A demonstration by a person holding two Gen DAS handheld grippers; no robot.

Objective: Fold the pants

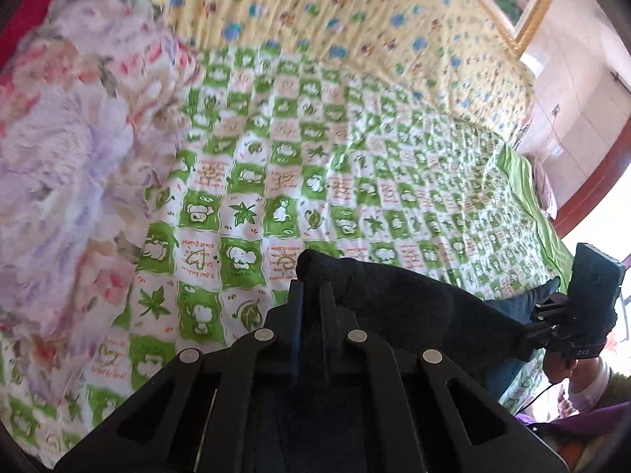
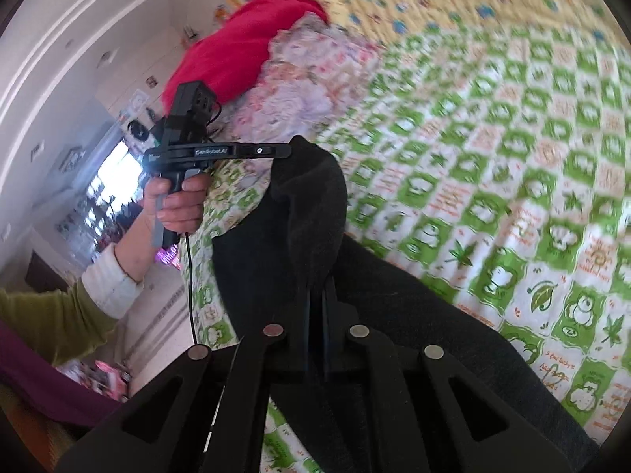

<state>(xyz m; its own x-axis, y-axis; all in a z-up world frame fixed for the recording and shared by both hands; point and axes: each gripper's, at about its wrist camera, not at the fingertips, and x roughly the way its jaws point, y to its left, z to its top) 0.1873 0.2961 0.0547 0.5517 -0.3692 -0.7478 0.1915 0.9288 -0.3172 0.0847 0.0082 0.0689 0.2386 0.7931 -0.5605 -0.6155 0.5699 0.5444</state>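
Note:
The dark pants (image 1: 414, 307) hang stretched between my two grippers above the bed. My left gripper (image 1: 313, 289) is shut on one end of the fabric, which bunches over its fingertips. In the right wrist view the pants (image 2: 284, 244) drape down from the left gripper (image 2: 284, 150), seen at left with a hand on its handle. My right gripper (image 2: 317, 295) is shut on the other end of the pants. The right gripper's body also shows in the left wrist view (image 1: 552, 307) at the far right.
A green-and-white checked quilt (image 1: 315, 181) covers the bed. A yellow patterned blanket (image 1: 355, 19) lies at the far side. A crumpled floral blanket (image 1: 67, 149) and a red cushion (image 2: 236, 47) lie at one end.

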